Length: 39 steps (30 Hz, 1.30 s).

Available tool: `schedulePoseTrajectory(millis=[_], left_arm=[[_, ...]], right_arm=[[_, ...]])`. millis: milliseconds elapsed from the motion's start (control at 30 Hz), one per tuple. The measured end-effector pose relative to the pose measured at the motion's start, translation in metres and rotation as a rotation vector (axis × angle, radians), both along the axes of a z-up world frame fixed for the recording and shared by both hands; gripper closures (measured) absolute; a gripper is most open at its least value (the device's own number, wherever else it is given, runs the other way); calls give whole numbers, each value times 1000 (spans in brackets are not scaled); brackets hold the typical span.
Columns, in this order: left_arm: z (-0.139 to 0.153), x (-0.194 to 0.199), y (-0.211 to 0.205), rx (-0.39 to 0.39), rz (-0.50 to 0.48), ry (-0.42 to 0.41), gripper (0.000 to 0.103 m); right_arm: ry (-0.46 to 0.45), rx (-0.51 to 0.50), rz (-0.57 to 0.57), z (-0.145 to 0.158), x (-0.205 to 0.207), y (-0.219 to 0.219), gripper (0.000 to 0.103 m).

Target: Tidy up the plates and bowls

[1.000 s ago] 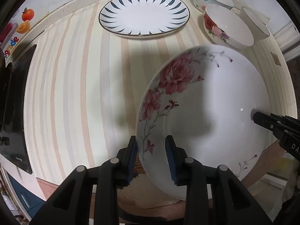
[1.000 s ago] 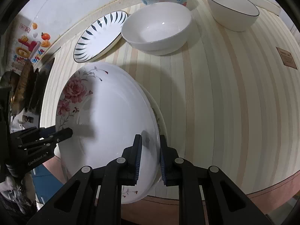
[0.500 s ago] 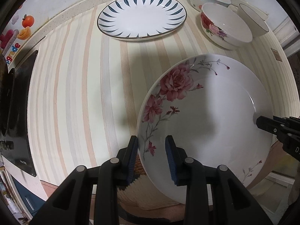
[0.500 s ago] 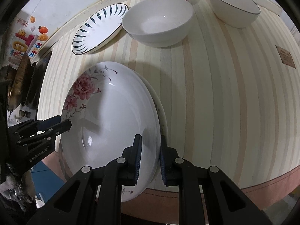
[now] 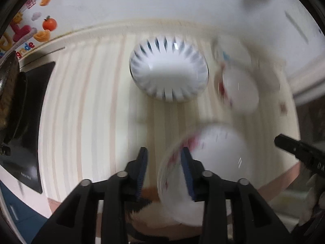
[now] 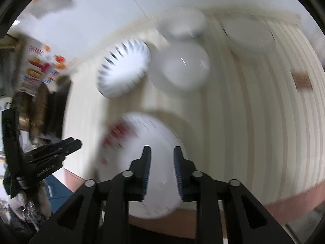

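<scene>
Floral plate (image 6: 142, 142) lies on the striped tabletop (image 6: 243, 122) near its front edge; left gripper (image 5: 164, 162) and right gripper (image 6: 161, 158) are both opening, empty, above its 2 rims.

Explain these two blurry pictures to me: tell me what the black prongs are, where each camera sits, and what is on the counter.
No robot here: a person holds a two-finger gripper in each hand, with a fisheye camera on each looking along its fingers. One picture is from the left gripper, the other from the right gripper. Both sets of jaws are opening, and neither grips anything now. Below them, on the striped counter, lies the rose plate. Farther back sit a blue-patterned plate and several bowls. The blur comes from camera motion.
</scene>
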<state>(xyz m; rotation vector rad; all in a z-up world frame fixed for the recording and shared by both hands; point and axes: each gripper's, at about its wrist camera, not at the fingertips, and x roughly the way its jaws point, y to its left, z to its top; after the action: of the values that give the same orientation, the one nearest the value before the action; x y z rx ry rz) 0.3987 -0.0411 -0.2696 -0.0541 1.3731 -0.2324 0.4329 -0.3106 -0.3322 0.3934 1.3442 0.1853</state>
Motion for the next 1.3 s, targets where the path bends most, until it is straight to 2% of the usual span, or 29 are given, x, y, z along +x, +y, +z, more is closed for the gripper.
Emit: schedulePoseTrajectory(millis=[33, 67, 133, 200, 300, 400, 500, 667, 767, 900, 1100, 1300], left_arm=[[1, 12, 9, -9, 14, -2, 70], [1, 29, 14, -9, 32, -7, 70], [-3, 59, 22, 14, 65, -17, 70], [-16, 88, 30, 27, 93, -3, 70], [-46, 127, 34, 38, 115, 51, 70], [-71, 149, 33, 44, 109, 98, 70], [-91, 163, 27, 55, 96, 143, 70], [-120, 173, 17, 80, 52, 188, 70], [-126, 172, 13, 78, 43, 179, 73], [-125, 168, 14, 80, 57, 162, 78], [-100, 154, 12, 88, 59, 96, 78], [-58, 137, 20, 63, 64, 41, 78]], right_arm=[[-15, 15, 3, 9, 13, 2, 59], [-28, 33, 4, 15, 28, 3, 56], [-52, 59, 13, 24, 63, 9, 54], [-55, 37, 18, 21, 105, 16, 54], [-4, 25, 39, -5, 164, 32, 54], [48, -21, 89, -34, 203, 50, 55], [107, -80, 140, -63, 225, 65, 62], [181, -158, 174, -99, 233, 72, 69], [206, -169, 183, -112, 237, 74, 80], [176, -208, 194, -115, 235, 76, 84], [128, -201, 198, -105, 228, 73, 85], [77, -179, 194, -72, 211, 68, 85]])
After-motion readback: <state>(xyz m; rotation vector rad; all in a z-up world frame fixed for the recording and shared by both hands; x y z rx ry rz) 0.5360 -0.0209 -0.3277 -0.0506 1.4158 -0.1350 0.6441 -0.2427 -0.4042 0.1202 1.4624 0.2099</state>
